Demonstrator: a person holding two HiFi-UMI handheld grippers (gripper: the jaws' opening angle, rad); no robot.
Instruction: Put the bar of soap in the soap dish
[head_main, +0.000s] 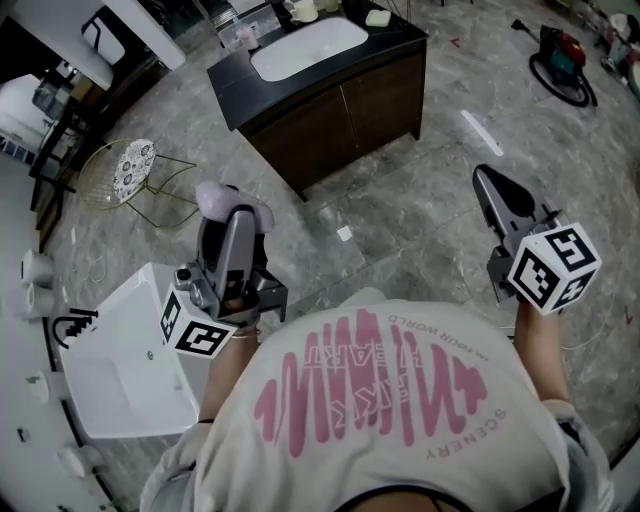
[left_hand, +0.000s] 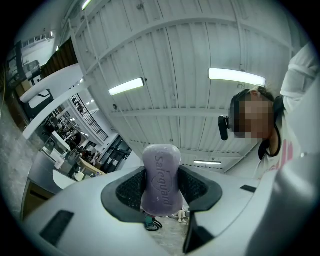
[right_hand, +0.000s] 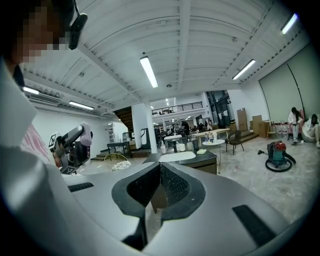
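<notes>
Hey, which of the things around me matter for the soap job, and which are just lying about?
For the job:
soap, gripped by the left gripper
pale green item on the vanity, possibly the soap dish

Lying about:
wire chair
vacuum
white basin
</notes>
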